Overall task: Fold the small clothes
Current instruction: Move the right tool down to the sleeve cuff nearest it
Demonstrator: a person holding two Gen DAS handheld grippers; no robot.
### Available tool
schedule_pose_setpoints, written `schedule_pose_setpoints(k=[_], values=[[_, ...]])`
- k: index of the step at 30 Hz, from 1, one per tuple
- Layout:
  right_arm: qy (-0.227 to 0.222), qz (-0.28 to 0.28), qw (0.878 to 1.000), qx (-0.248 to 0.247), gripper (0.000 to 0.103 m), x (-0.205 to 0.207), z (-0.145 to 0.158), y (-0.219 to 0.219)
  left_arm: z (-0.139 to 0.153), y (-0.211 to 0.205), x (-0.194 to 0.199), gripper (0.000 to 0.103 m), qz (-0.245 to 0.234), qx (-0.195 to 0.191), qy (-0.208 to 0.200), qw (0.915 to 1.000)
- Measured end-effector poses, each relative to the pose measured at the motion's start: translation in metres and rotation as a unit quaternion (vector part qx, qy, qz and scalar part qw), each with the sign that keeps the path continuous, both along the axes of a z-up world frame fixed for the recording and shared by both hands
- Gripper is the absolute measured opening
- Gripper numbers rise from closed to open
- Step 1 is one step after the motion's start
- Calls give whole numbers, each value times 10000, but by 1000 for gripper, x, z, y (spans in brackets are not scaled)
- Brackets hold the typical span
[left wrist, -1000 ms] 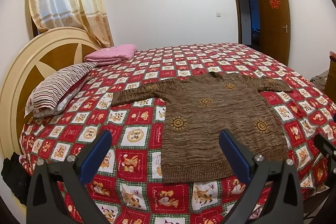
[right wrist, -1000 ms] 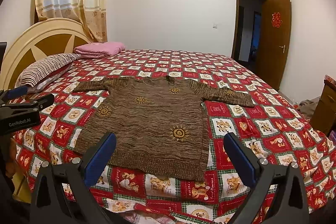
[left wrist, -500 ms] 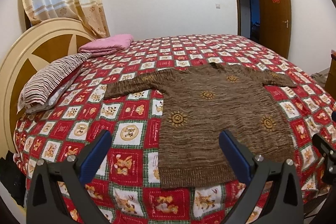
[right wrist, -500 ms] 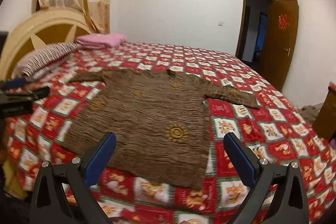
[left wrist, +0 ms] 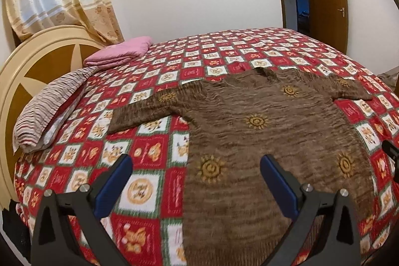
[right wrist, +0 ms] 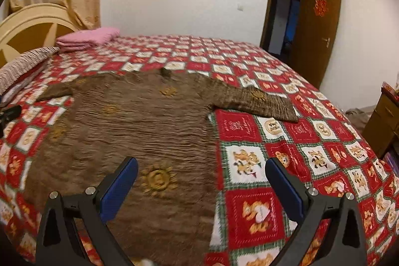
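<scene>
A brown knitted sweater (left wrist: 261, 131) with yellow sun motifs lies flat on the bed, sleeves spread out to both sides; it also shows in the right wrist view (right wrist: 129, 131). My left gripper (left wrist: 195, 176) is open and empty, above the sweater's lower left edge. My right gripper (right wrist: 202, 178) is open and empty, above the sweater's lower right edge. The left sleeve (left wrist: 149, 109) and the right sleeve (right wrist: 259, 101) lie flat on the bedspread.
The bed has a red, white and green checked bedspread (left wrist: 139, 148). A striped pillow (left wrist: 47, 106) and a folded pink blanket (left wrist: 119, 52) lie by the round headboard (left wrist: 30, 66). A wooden cabinet (right wrist: 384, 121) stands at right. A brown door (right wrist: 314, 34) stands open.
Both grippers have moved forward and lower toward the sweater; its hem now sits close under the fingers. Both stay open. The sweater has not moved.
</scene>
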State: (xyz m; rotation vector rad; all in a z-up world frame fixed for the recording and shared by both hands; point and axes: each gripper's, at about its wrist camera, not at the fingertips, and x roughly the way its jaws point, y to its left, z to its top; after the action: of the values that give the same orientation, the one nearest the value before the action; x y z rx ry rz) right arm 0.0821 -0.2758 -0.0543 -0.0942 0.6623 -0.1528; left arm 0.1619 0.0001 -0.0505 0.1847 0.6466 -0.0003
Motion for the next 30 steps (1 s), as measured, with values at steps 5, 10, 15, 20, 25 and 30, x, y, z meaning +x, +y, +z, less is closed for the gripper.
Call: schedule_pose_setpoints(k=[5,10,15,20,25,30], values=[[344,-208,9991,-102,102,36,-23,-26,-15,-9,37,103,88,61,162,9998],[666,-440,9967,-135,102,73,-44,-56,-32,-16,72,103,141,203,328,9992],[832,-627,9945,-34,102,106,-57,-91,-45,-22,108,103,200,258,334,9989],[857,-744,9929,359,95,135,-62,-131,-57,-21,143,103,338,274,441,9981],[808,-1007,9876,888,81,159,-60,-178,-67,-15,171,103,598,422,442,9963],[608,-1333,9835,1062,76,180,-50,-220,-79,-5,192,103,820,403,640,9938]])
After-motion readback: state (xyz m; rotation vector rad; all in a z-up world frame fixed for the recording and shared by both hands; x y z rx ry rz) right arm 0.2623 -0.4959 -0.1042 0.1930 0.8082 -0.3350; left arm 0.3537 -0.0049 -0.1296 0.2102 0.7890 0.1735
